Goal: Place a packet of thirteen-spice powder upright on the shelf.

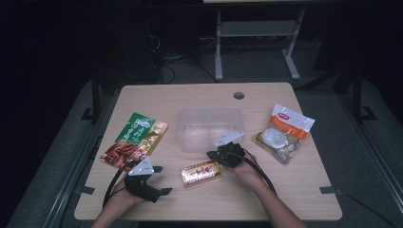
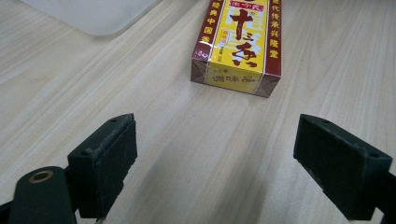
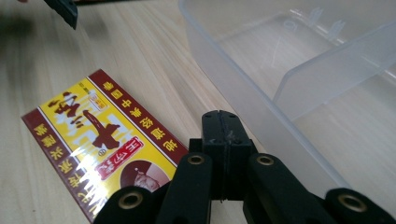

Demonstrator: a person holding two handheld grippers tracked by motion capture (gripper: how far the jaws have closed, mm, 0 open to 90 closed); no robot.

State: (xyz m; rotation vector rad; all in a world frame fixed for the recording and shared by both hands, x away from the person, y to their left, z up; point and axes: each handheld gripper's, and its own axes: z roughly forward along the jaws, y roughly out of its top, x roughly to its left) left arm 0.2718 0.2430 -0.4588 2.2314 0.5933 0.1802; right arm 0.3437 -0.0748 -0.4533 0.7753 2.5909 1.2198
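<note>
Right gripper [image 3: 220, 122]: jaws clenched together, nothing between them. Red-and-yellow box [image 3: 100, 144] lies flat on the table [image 1: 266, 190] just beside its tip; clear plastic bin [image 3: 299, 84] close on the other side. Left gripper [image 2: 215, 154]: jaws released wide, empty; box ahead of them, apart.

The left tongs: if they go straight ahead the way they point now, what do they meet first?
Most likely the red and yellow box. The left tongs stand open over bare table, and the box lies directly ahead, just right of centre. Nothing lies between, though the depth is hard to judge.
</note>
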